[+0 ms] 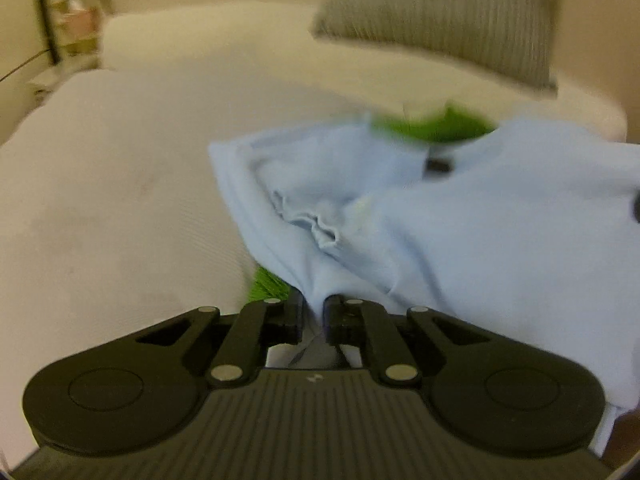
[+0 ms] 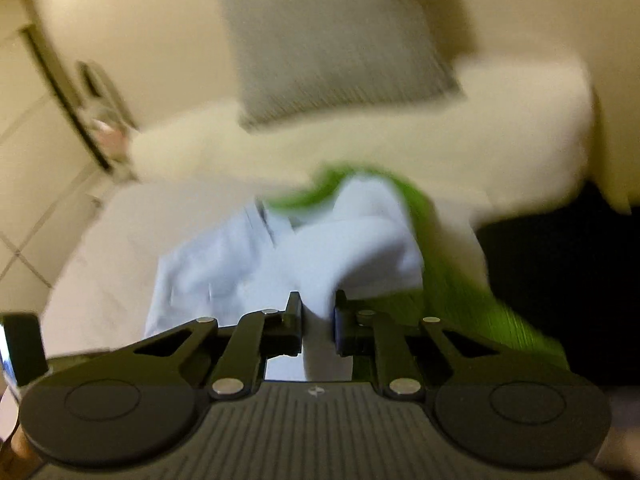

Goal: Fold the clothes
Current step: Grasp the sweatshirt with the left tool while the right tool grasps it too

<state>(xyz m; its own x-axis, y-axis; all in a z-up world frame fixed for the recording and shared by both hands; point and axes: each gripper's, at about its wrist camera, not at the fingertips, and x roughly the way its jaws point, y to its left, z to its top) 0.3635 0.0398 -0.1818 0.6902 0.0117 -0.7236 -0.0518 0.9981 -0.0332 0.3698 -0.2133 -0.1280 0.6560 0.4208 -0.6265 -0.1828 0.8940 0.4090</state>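
Holding a pale blue garment (image 1: 460, 216) between both tools, I judge I am partway through carrying a fold across the white bed (image 1: 120, 200). My left gripper (image 1: 313, 318) has its fingers pinched on a bunched edge of the cloth, which runs down between them; my right gripper (image 2: 318, 326) is likewise clamped on a fold of the same blue fabric (image 2: 320, 248). The garment lies right of centre in the left wrist view, rumpled, with a puckered hem (image 1: 316, 228) showing near the middle. Under it sits something bright green (image 2: 460, 280), probably another piece of clothing, peeking out at the far edge and along the near right. A grey ribbed pillow (image 1: 440, 12) stands at the far side against a white cushion (image 2: 440, 128). Both views are smeared, so I cannot say which part of the garment each tool holds.

To do this step well, I would keep both grips firm and at matching height, so the held edge stays taut and straight between them. I would move the two tools together and at one pace, lay the edge down on the blue cloth only, and avoid dragging the green piece along. Once down, I would let go only after the edge lies flat, since the loose folds near the middle could crease.
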